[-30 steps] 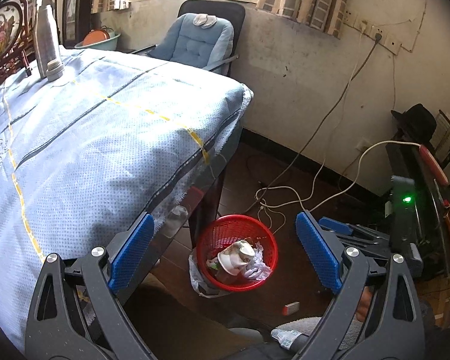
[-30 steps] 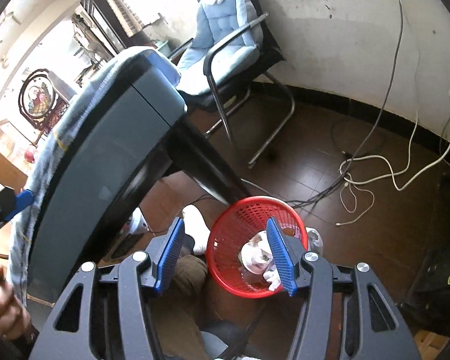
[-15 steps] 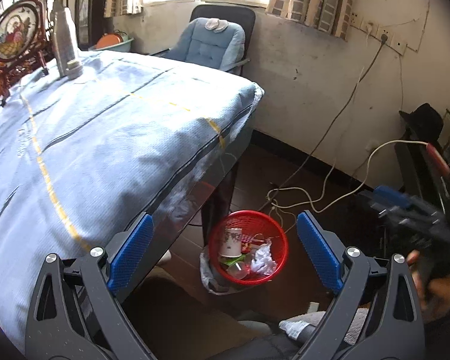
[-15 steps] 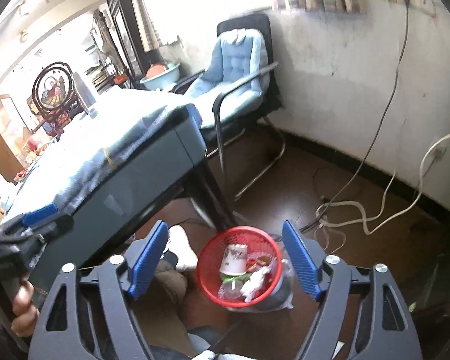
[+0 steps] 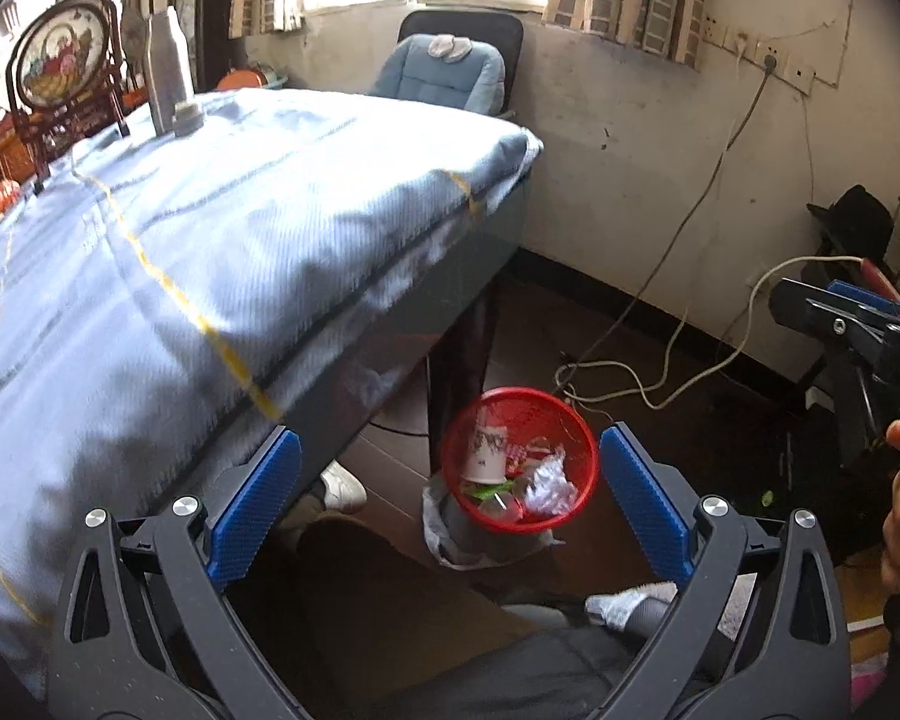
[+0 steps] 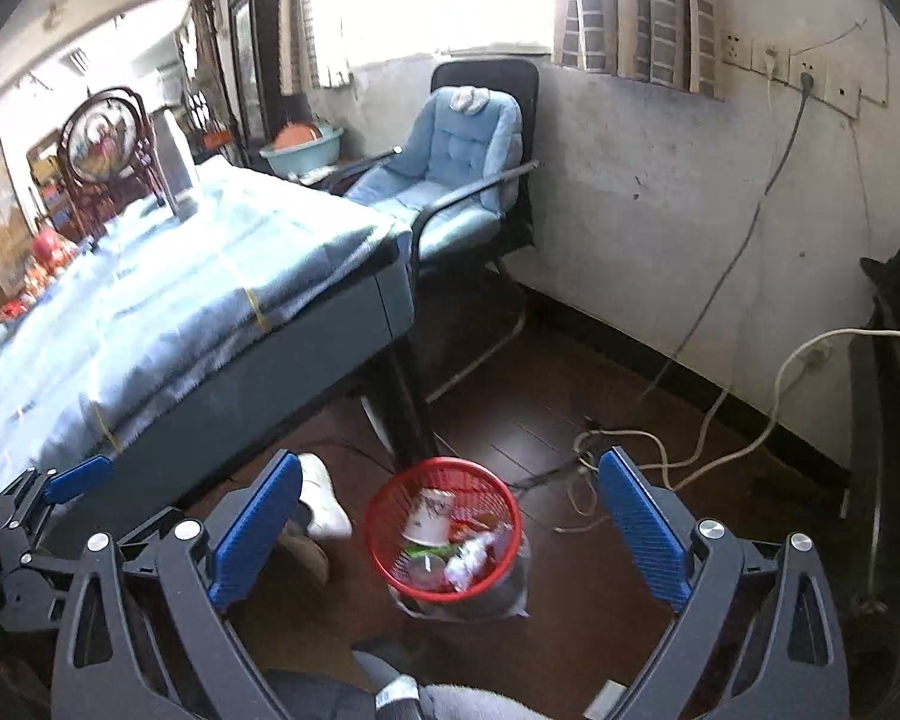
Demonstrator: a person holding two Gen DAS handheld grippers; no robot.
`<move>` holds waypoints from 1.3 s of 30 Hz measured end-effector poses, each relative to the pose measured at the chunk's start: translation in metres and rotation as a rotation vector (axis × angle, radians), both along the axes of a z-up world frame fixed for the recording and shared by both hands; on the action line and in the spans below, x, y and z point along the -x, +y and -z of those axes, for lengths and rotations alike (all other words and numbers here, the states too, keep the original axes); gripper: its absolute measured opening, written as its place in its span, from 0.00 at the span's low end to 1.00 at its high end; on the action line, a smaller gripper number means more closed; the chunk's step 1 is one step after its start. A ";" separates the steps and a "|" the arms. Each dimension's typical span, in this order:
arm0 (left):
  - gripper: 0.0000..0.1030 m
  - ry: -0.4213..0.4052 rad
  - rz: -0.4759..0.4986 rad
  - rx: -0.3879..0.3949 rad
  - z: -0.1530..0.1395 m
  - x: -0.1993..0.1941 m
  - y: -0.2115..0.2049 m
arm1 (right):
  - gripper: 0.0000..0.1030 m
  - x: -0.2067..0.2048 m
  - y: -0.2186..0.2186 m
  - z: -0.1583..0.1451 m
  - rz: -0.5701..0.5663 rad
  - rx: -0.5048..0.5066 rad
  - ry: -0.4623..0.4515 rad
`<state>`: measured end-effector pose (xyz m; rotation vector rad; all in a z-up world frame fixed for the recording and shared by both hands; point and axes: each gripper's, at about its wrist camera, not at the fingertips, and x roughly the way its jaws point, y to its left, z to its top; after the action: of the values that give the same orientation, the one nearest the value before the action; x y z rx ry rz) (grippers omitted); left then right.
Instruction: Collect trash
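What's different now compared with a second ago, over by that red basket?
The right gripper has risen away from the red basket, its jaws just opening wide with nothing between them. The paper cup now stands in the basket. The left gripper stayed open, and the basket stayed put.

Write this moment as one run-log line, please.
right gripper: just opened, empty | left gripper: open, empty | paper cup: in red mesh wastebasket

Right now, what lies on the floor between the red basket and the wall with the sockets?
Loose cables lie on the dark floor beyond the red basket; right wrist view shows it.
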<state>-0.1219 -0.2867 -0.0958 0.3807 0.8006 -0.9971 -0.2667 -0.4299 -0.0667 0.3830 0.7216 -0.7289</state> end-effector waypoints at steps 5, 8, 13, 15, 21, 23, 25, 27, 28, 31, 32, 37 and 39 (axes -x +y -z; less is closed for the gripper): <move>0.93 -0.034 -0.015 -0.028 0.011 0.000 0.008 | 0.94 0.007 0.011 0.003 0.110 0.023 0.010; 0.93 -0.049 -0.018 -0.045 0.016 0.000 0.009 | 0.94 0.012 0.019 0.011 0.176 0.042 0.031; 0.93 -0.066 -0.018 -0.073 0.025 -0.001 0.005 | 0.94 0.011 0.025 0.046 0.203 -0.016 0.078; 0.93 -0.082 -0.018 -0.095 0.030 0.001 0.001 | 0.94 0.010 0.025 0.063 0.201 -0.050 0.097; 0.93 -0.101 -0.021 -0.160 0.048 0.005 -0.013 | 0.94 0.004 0.018 0.102 0.162 -0.127 0.120; 0.93 -0.083 -0.014 -0.176 0.055 0.006 -0.020 | 0.94 0.003 0.014 0.110 0.160 -0.138 0.126; 0.93 -0.074 -0.012 -0.184 0.061 0.004 -0.024 | 0.94 0.003 0.010 0.116 0.174 -0.134 0.130; 0.93 -0.064 -0.005 -0.197 0.069 0.004 -0.028 | 0.94 0.006 0.005 0.122 0.203 -0.125 0.137; 0.93 -0.056 -0.001 -0.206 0.073 0.003 -0.031 | 0.94 0.007 0.002 0.124 0.213 -0.126 0.135; 0.93 -0.038 0.009 -0.236 0.085 0.001 -0.038 | 0.94 0.011 -0.001 0.131 0.227 -0.145 0.127; 0.93 -0.031 0.013 -0.246 0.089 0.001 -0.041 | 0.94 0.011 -0.001 0.134 0.226 -0.150 0.127; 0.93 -0.039 0.021 -0.274 0.099 0.002 -0.046 | 0.94 0.007 0.003 0.148 0.208 -0.178 0.124; 0.93 -0.054 0.018 -0.278 0.100 0.003 -0.046 | 0.94 0.007 0.004 0.149 0.202 -0.169 0.116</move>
<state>-0.1249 -0.3331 -0.1958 0.6521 0.8910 -0.8895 -0.2732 -0.4264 -0.2159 0.5770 0.8654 -0.8891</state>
